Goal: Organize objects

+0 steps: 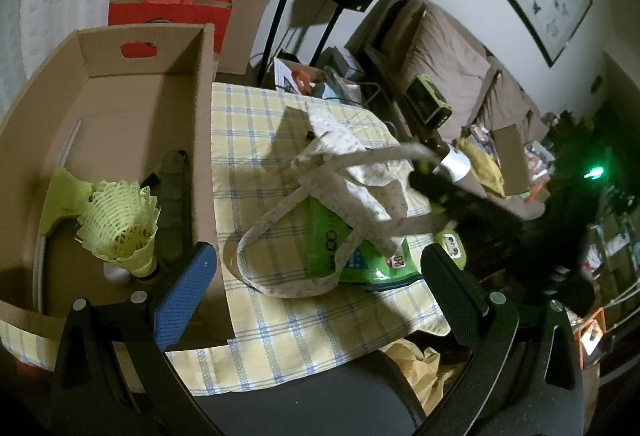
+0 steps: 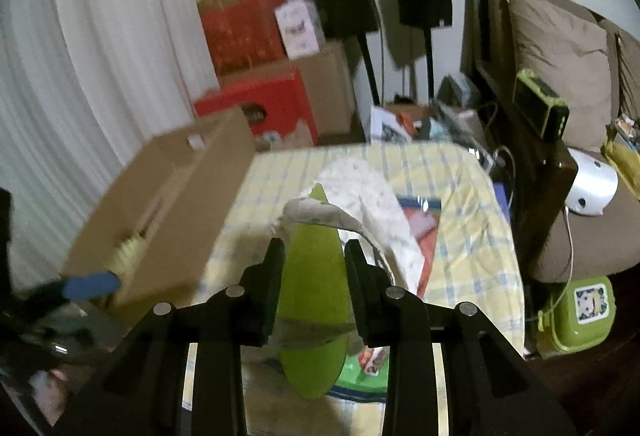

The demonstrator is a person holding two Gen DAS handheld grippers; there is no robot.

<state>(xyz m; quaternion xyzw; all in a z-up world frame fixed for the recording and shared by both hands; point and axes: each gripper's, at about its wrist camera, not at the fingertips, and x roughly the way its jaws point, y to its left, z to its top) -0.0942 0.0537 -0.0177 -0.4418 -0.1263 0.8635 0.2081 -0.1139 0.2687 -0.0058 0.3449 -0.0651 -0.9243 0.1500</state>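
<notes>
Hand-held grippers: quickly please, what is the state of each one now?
Left hand-held gripper: open, holding nothing.
Right hand-held gripper: shut on a green object, with the cloth bag's strap draped over it.

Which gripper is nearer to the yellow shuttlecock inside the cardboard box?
Left. The left gripper hangs open right beside the cardboard box, the yellow shuttlecock just past its blue pad. The right gripper is over the tablecloth, clamped on a green piece under the tote bag strap.

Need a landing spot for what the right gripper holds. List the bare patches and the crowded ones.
Free: cardboard box floor behind the yellow net; checked cloth between box wall and cloth bag; cloth's near edge. Crowded: box's near corner; around the bag and green pack.
</notes>
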